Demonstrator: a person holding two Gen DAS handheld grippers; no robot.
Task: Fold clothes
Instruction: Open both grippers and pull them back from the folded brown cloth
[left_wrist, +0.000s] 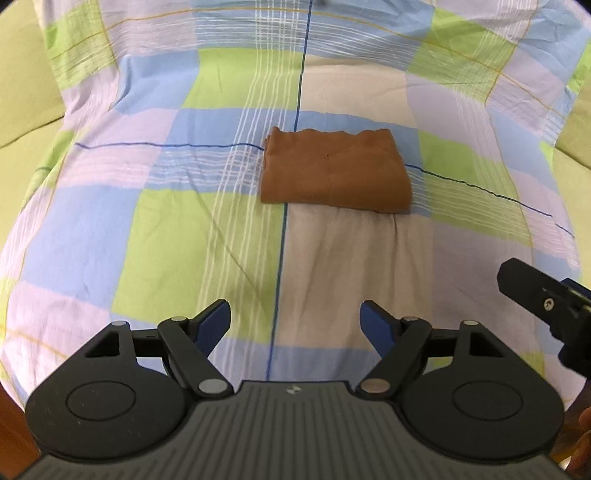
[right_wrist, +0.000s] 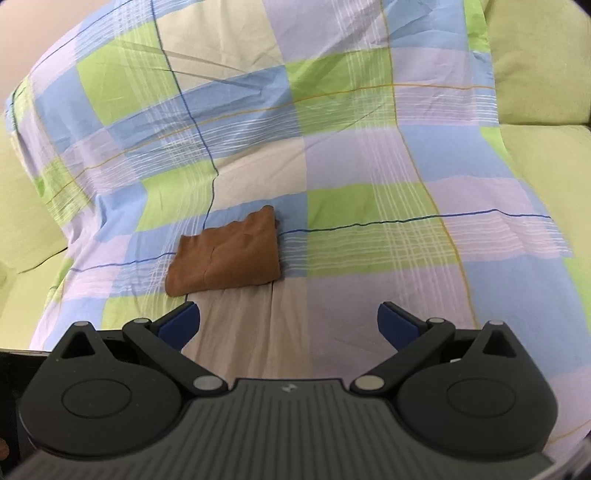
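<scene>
A brown garment (left_wrist: 334, 171) lies folded into a compact rectangle on the plaid sheet (left_wrist: 155, 221). In the right wrist view the same brown garment (right_wrist: 227, 253) sits left of centre, just beyond the left fingertip. My left gripper (left_wrist: 295, 323) hangs open above the sheet, well short of the garment, with nothing between its blue pads. My right gripper (right_wrist: 288, 323) is open too and holds nothing. The black body of the right gripper (left_wrist: 543, 301) shows at the right edge of the left wrist view.
The plaid sheet (right_wrist: 369, 229) in blue, green, lilac and beige covers a green sofa (right_wrist: 535, 74), whose cushions show at both sides (left_wrist: 22, 88). Part of a hand (left_wrist: 583, 443) appears at the lower right corner.
</scene>
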